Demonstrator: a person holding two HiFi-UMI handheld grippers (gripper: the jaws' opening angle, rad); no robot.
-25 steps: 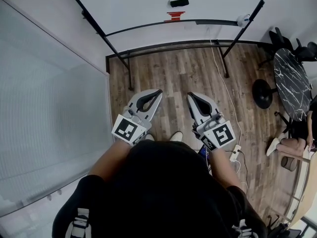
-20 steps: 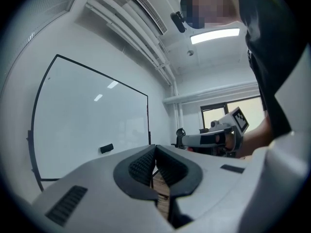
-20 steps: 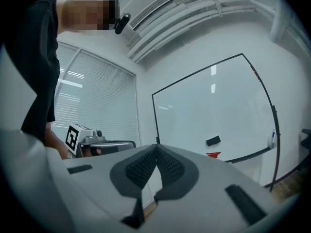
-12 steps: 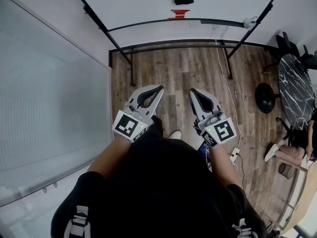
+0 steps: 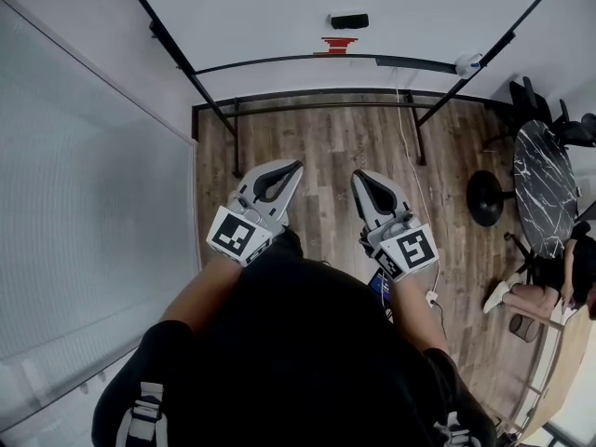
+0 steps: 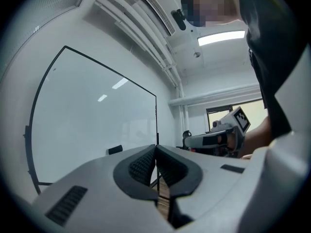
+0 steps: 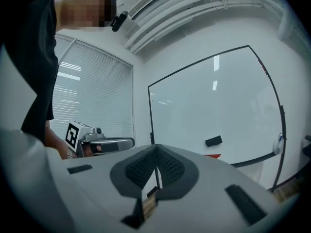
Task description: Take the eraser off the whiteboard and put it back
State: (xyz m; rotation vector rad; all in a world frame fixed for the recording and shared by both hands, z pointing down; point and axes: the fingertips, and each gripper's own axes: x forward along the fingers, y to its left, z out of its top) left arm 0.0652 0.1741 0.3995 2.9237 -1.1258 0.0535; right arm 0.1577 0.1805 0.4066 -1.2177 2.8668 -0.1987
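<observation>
Left tool (image 5: 297, 165): jaws pressed together tip to tip, ribbed pads (image 6: 141, 166) meeting, nothing pinched. Right tool (image 5: 356, 174) likewise: jaws closed and empty, ribbed pads (image 7: 166, 165) touching at the tips. Both level and side by side, close in front of a torso in black. Marker cubes toward the body, tips toward the whiteboard (image 5: 279, 7). Left tool on the side of the window blinds (image 5: 84, 203), right tool on the open side of the room. A strip of wooden floor (image 5: 326, 138) between the two, and more of it ahead up to the black stand (image 5: 209, 101) of the board.

Eraser (image 5: 349, 20): black, stuck on the face of the whiteboard, above the dark tray rail (image 5: 307, 60), well apart from both tools. Just under it a small red patch (image 5: 333, 43), too small to tell what. In the left gripper view, eraser (image 6: 115, 149) low on the board, left of the closed tips. In the right gripper view, eraser (image 7: 214, 141) right of the tips, with the red patch directly beneath.

Farther out: a small white object (image 5: 463, 63) at the right end of the tray rail. A white cable (image 5: 416, 161) down across the floor on the right. A seated person (image 5: 549, 277) at the right edge.
</observation>
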